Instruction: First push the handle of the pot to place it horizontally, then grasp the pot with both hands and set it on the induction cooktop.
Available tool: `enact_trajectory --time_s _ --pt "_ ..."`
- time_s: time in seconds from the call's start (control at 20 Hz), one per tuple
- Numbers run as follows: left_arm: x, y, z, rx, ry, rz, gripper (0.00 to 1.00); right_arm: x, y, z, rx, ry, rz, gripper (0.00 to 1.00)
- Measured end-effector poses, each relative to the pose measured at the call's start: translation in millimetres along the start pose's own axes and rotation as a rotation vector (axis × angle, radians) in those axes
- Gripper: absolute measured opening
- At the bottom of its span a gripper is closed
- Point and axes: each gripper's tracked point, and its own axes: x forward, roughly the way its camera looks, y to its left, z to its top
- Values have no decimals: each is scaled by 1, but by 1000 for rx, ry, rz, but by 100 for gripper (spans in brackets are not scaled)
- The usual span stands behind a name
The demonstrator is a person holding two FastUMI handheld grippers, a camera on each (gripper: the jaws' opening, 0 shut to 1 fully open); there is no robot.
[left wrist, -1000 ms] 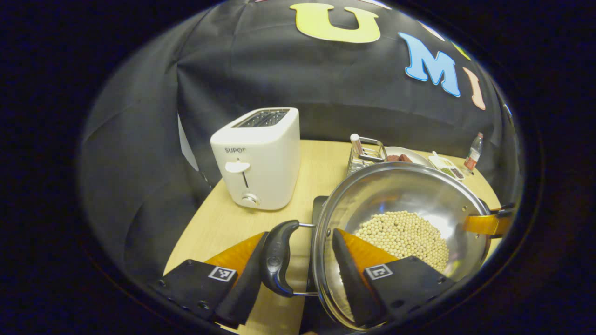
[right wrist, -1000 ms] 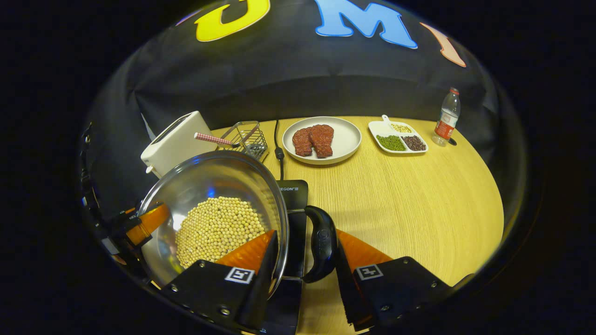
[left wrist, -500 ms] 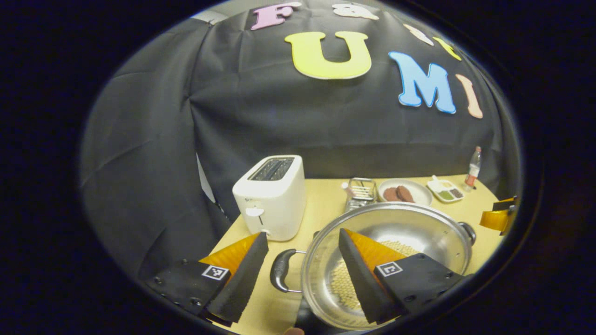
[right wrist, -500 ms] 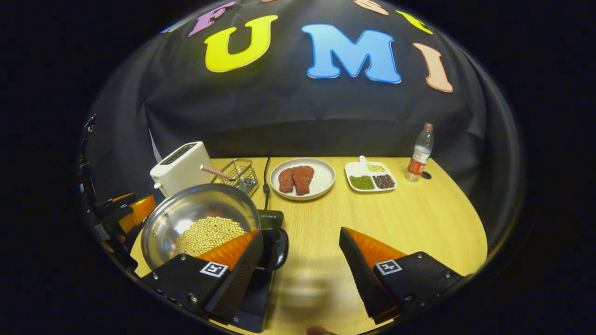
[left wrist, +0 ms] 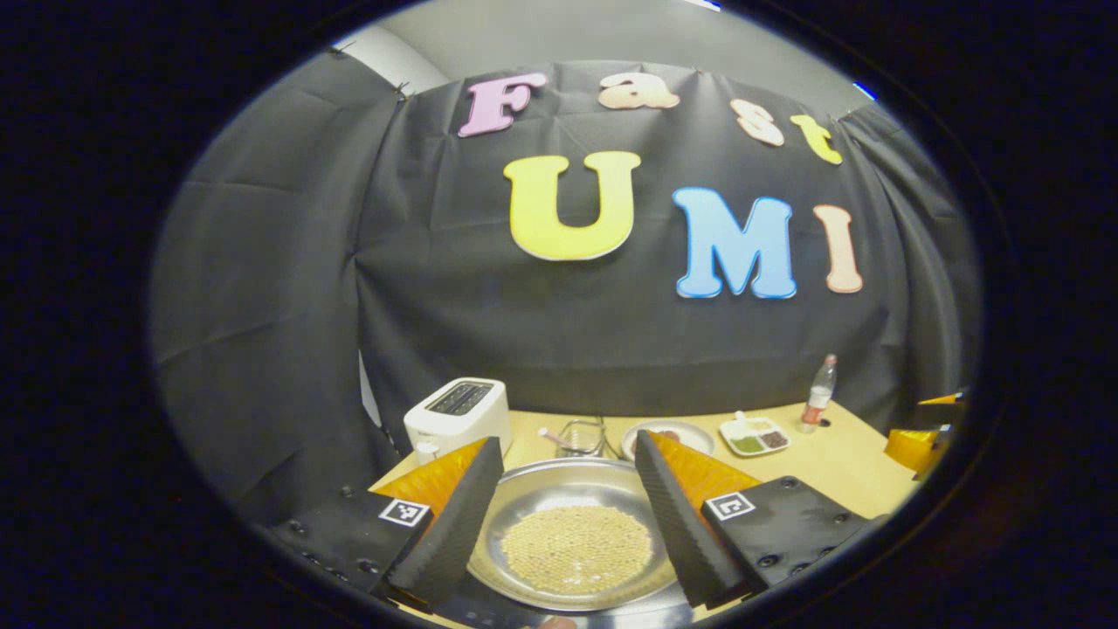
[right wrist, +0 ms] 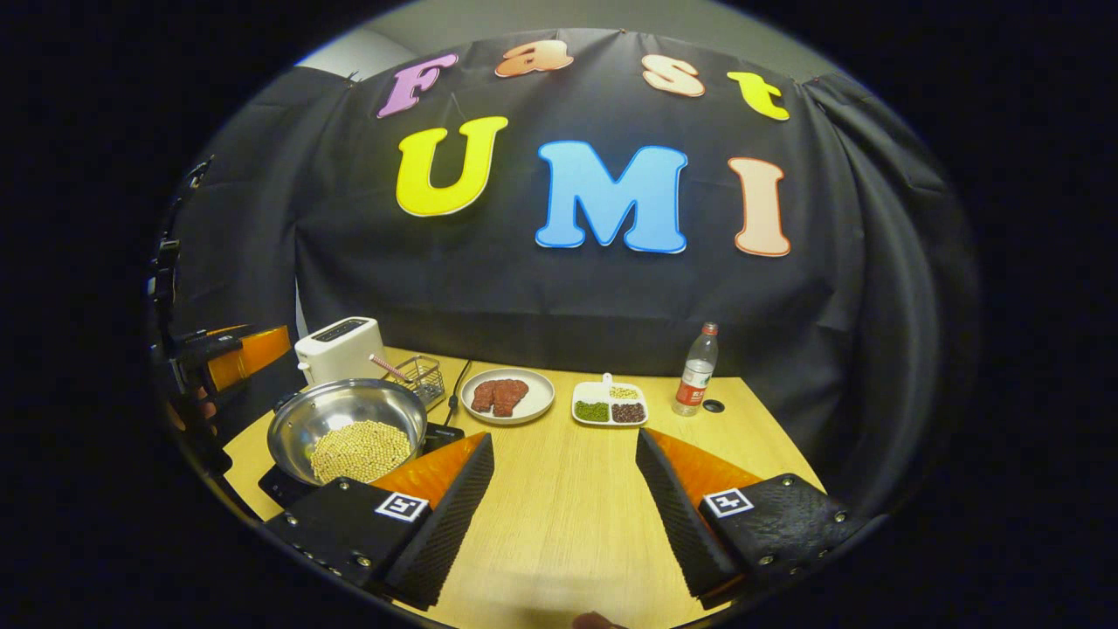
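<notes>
1. Left gripper (left wrist: 568,515): seen in the left gripper view, jaws spread wide, holding nothing, raised above the pot and apart from it; also at the far left edge of the right gripper view, with part of a hand just below it.
2. Toaster (right wrist: 341,348): white, upright, far left of the table (right wrist: 576,515), behind the pot.
3. Pot (right wrist: 348,428): steel, open-topped, seated on the induction cooktop (right wrist: 279,486) at the near left of the table; in the left gripper view framed between that gripper's two fingers (left wrist: 445,524).
4. Soybeans (right wrist: 360,450): pale heap covering the pot's bottom.
5. Wire basket (right wrist: 419,377): just right of the toaster, far side of the pot, with a striped stick leaning out to the left.
6. Cable (right wrist: 456,393): dark, running from the cooktop toward the far edge of the table.
7. Round plate (right wrist: 508,397): white, two reddish-brown slices of meat side by side, right of the basket.
8. Divided dish (right wrist: 610,406): white, with green, dark and pale beans in separate compartments, just right of the plate.
9. Bottle (right wrist: 695,370): clear plastic, upright, far right of the row, its loose cap (right wrist: 713,405) lying just beside it.
10. Right gripper (right wrist: 563,502): jaws wide apart, empty, over bare tabletop, right of the pot and well apart from it.
</notes>
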Motion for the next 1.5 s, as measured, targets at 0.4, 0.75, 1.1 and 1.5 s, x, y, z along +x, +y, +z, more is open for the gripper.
enact_trajectory --time_s 0.4,0.75,1.1,1.5 --pt "-120 -103 58 19 -155 -48 99 -103 -81 26 50 -155 -50 99" --pt "-206 -123 73 7 -219 -61 100 -176 -101 56 36 -290 -54 99" --pt "-244 -83 79 31 -255 -37 98 -212 -86 59 60 -337 -87 99" --pt "-254 -54 81 19 -280 -35 92 -223 -62 65 47 -347 -103 99"
